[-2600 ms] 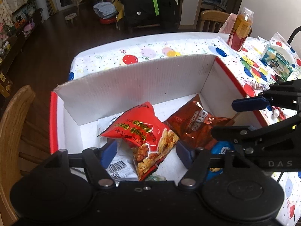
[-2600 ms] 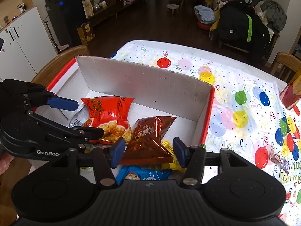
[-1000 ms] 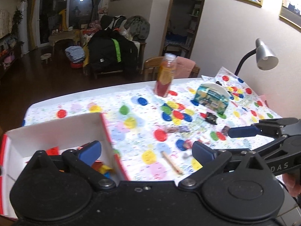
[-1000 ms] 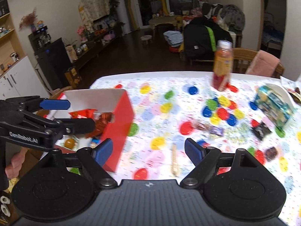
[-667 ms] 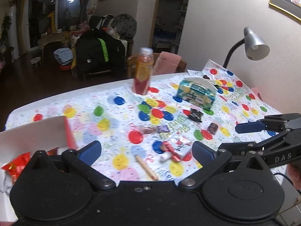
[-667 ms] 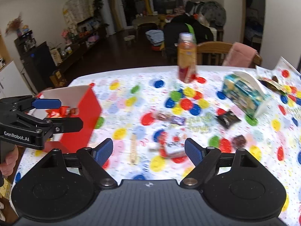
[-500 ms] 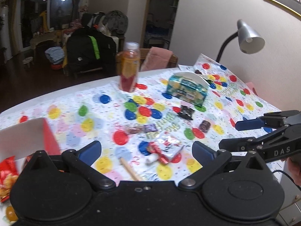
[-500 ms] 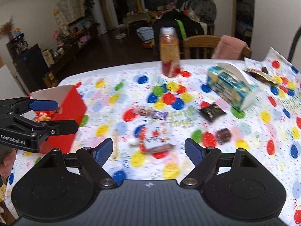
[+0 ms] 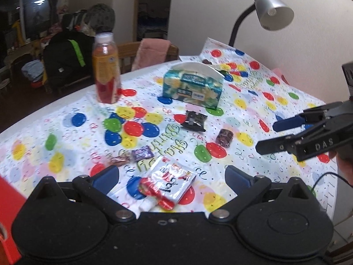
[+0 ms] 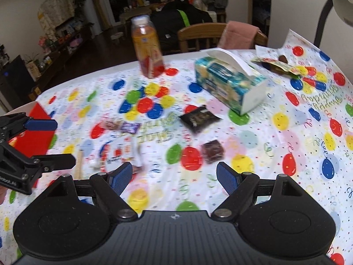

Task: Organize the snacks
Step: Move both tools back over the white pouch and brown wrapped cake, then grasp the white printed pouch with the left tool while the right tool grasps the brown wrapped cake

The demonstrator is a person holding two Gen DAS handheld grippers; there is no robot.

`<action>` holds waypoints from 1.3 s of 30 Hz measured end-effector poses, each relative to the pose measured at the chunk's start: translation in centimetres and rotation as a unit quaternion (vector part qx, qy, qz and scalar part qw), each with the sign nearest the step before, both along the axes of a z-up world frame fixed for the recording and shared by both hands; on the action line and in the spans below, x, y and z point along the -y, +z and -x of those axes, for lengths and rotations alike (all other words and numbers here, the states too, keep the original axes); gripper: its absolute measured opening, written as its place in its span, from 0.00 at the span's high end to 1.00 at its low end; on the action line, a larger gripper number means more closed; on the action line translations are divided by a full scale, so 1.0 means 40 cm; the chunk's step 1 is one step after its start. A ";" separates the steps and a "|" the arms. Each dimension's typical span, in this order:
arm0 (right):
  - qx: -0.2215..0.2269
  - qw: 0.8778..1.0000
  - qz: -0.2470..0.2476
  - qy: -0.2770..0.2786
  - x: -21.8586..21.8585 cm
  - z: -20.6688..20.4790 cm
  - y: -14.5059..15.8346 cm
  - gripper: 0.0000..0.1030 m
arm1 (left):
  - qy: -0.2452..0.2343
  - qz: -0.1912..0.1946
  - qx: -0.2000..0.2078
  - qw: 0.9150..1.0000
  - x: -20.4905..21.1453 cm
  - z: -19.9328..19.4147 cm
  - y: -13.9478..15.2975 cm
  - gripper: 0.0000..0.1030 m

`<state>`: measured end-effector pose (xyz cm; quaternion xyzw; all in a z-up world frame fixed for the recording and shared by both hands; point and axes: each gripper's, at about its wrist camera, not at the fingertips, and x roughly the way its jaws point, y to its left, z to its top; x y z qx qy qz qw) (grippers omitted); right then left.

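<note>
Both claws are hanging over the table (image 9: 66, 110) with the balloon-print cloth, and both are spread wide with nothing in them; the left claw (image 9: 171, 176) sits right above a white and red snack packet (image 9: 169, 183), which lies flat on the cloth between its blue fingertips (image 9: 106, 176) as the left wrist camera sees it; the right claw (image 10: 174, 175) is over bare cloth, with a small dark red wrapped candy (image 10: 213, 151) just ahead of it and a bit toward its right finger.

Loose snacks are scattered around the middle of the table; a black packet (image 9: 194, 120) lies just in front of the teal tissue box (image 9: 193, 87), and a purple candy bar (image 9: 142, 153) lies next to a brownish one, left of the white packet; a wooden stick (image 10: 77, 164) lies near the left claw in the right wrist view, a bit blurred; a juice bottle (image 9: 106, 68) stands upright toward the far edge.

The red box (image 10: 37, 132) is off to the left behind the left claw; only a corner shows, so can't tell what's inside; a grey desk lamp (image 9: 271, 11) leans over the far right corner, where a greenish wrapper (image 10: 275, 64) lies too.
</note>
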<state>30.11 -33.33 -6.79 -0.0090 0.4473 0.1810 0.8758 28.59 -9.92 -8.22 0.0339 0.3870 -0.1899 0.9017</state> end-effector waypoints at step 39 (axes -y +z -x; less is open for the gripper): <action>-0.057 0.993 0.081 0.058 -0.005 -0.244 -0.238 0.53 | -0.128 -0.069 -0.074 0.987 0.059 -0.180 -0.229 0.26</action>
